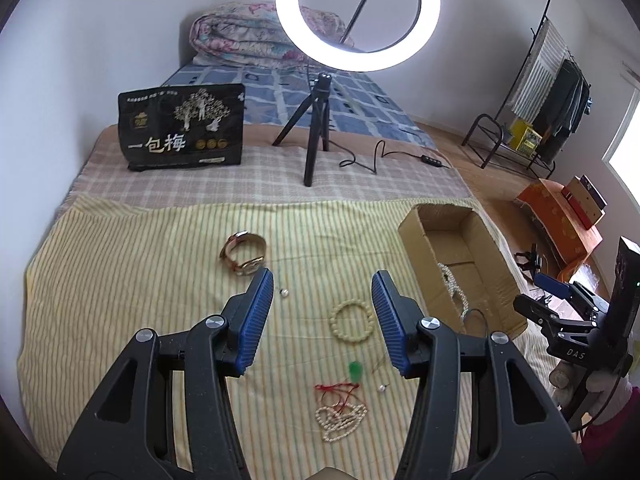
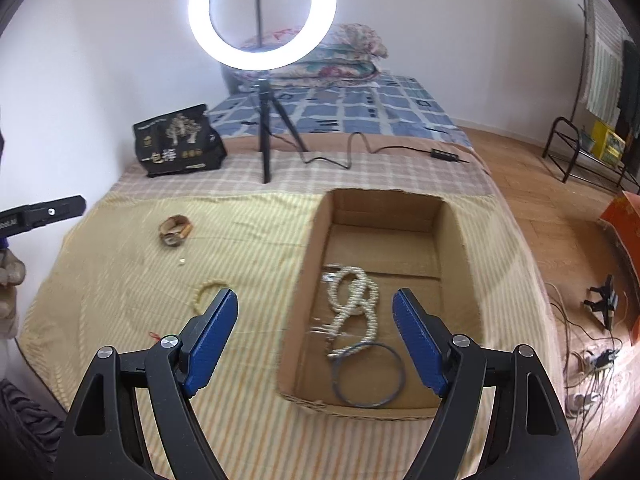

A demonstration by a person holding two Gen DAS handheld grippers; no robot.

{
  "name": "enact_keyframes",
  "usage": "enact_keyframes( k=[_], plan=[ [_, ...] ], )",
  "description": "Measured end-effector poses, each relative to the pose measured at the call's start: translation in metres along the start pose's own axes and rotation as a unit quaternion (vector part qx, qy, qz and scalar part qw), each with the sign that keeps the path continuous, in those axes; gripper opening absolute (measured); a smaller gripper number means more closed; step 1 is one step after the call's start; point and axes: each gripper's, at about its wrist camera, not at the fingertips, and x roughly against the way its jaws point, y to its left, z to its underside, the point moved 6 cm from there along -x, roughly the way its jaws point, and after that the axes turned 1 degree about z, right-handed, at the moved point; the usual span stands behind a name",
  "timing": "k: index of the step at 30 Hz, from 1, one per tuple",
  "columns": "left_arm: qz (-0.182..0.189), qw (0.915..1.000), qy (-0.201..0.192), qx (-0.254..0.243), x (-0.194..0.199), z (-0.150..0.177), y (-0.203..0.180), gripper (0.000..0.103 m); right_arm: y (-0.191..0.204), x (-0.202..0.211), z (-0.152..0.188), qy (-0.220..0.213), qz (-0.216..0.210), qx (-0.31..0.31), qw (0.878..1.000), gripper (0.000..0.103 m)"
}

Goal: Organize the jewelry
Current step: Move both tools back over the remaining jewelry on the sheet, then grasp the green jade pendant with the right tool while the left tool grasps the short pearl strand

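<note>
From the left wrist view, the left gripper [image 1: 322, 280] hangs over the yellow striped cloth [image 1: 140, 280] on the bed, its jaws spread partway with nothing between the blue pads. Between the fingers lie a cream bead bracelet [image 1: 352, 322], a green pendant on red cord [image 1: 355, 370] and a small pearl strand [image 1: 342, 420]. Two loose pearl studs [image 1: 284, 292] rest on the cloth, one beside each finger. A watch with a tan strap [image 1: 244, 254] sits just beyond the left finger. The cardboard box [image 1: 420, 236] stands to the right, pearls showing inside. A black snack bag [image 1: 182, 126] behind carries the large characters "一包梅". The right gripper's body at the far right reads "DAS".

From the right wrist view, the right gripper [image 2: 315, 304] hovers above the box, jaws spread wide and empty. On the box floor lie a looped pearl necklace [image 2: 354, 300] and a thin dark bangle [image 2: 368, 374], the necklace's end overlapping the bangle. The ring light [image 2: 262, 14] glows on its tripod behind.
</note>
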Motion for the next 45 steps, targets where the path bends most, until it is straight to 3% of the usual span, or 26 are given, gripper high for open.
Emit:
enact_keyframes(
  k=[10, 18, 25, 29, 34, 45],
  plan=[
    [-0.002, 1.0, 0.006, 0.004, 0.025, 0.014, 0.021, 0.052, 0.056, -0.001, 0.004, 0.019, -0.04, 0.06, 0.997, 0.08],
    [0.003, 0.9997, 0.013, 0.021, 0.03, 0.028, 0.037, 0.052, 0.065, -0.006, 0.01, 0.031, -0.06, 0.024, 0.997, 0.08],
    [0.024, 0.9981, 0.047, 0.032, 0.024, 0.065, 0.038, 0.052, 0.083, -0.031, 0.031, 0.071, -0.094, -0.005, 0.993, 0.079],
    [0.032, 0.9965, 0.069, 0.035, 0.018, 0.089, 0.037, 0.052, 0.097, -0.046, 0.043, 0.098, -0.101, 0.009, 0.99, 0.079],
    [0.039, 0.9942, 0.095, 0.032, 0.008, 0.115, 0.031, 0.052, 0.102, -0.064, 0.049, 0.126, -0.104, 0.013, 0.987, 0.074],
    [0.059, 0.9859, 0.155, -0.019, -0.027, 0.158, -0.008, 0.052, 0.1, -0.113, 0.074, 0.229, -0.12, -0.049, 0.965, 0.047]
  ],
)
